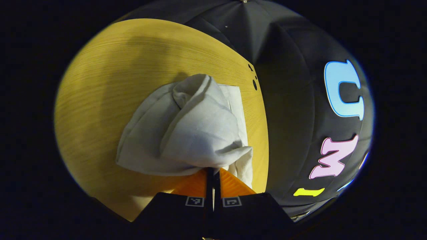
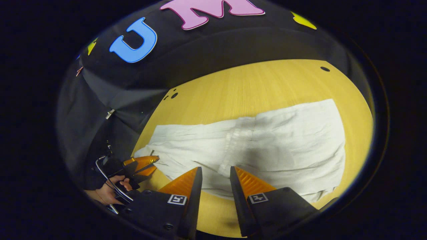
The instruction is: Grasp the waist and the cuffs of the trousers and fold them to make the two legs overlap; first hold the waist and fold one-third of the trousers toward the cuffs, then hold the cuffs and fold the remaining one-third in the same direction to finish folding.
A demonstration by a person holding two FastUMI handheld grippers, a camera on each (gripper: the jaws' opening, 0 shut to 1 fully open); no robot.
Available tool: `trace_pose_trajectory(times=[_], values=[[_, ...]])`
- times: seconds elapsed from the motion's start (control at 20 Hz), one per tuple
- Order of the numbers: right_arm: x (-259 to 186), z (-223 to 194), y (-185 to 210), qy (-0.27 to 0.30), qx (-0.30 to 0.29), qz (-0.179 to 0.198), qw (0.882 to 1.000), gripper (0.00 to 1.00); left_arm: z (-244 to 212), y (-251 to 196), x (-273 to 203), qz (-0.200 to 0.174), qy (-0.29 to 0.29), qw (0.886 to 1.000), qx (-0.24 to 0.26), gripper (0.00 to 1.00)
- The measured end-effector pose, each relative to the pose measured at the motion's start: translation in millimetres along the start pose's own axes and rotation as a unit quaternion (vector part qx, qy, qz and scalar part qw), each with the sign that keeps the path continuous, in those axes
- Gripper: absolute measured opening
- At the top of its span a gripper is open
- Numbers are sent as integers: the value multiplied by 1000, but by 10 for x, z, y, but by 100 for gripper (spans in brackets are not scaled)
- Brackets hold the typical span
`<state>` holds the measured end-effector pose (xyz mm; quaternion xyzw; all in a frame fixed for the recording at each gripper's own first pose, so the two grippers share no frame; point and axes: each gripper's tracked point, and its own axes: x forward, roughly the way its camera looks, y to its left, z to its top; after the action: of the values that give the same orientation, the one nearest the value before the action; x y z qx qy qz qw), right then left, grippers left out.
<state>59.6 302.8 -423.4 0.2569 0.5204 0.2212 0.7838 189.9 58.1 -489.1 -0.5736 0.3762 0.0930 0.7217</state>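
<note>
Trousers [image 1: 186, 133] edge hidden within left tool [image 1: 213, 171]

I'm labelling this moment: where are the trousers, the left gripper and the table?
trousers [image 2: 287, 140]: right gripper view, flat cloth of the upper part.
left gripper [image 1: 212, 173]: left gripper view, between its fingertips, at the pinched cloth.
table [image 1: 100, 100]: left gripper view, bare wood.

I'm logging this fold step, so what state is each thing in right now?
trousers: lying on the table, one end bunched and raised at the left hand-held gripper.
left hand-held gripper: shut on the trousers, fabric pinched between its fingers.
right hand-held gripper: open, fingers apart above the trousers' near edge, gripping nothing.
table: bearing the trousers.
</note>
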Motion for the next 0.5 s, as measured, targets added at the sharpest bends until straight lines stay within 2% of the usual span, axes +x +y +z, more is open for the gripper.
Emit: trace_pose_trajectory(times=[0.05,0.1,0.25,0.5], values=[[16,-83,34,10,-9,-1,1000,48,11,1,-3,-1,-1,1000,-4,6],[9,-128,28,13,-16,-5,1000,59,6,-1,5,-2,-1,1000,-8,5],[-97,-103,-56,6,2,-13,1000,58,14,2,-2,-4,-2,1000,-15,5],[-411,44,-711,-27,50,-68,996,59,29,-50,-20,-19,-15,999,-46,5]])
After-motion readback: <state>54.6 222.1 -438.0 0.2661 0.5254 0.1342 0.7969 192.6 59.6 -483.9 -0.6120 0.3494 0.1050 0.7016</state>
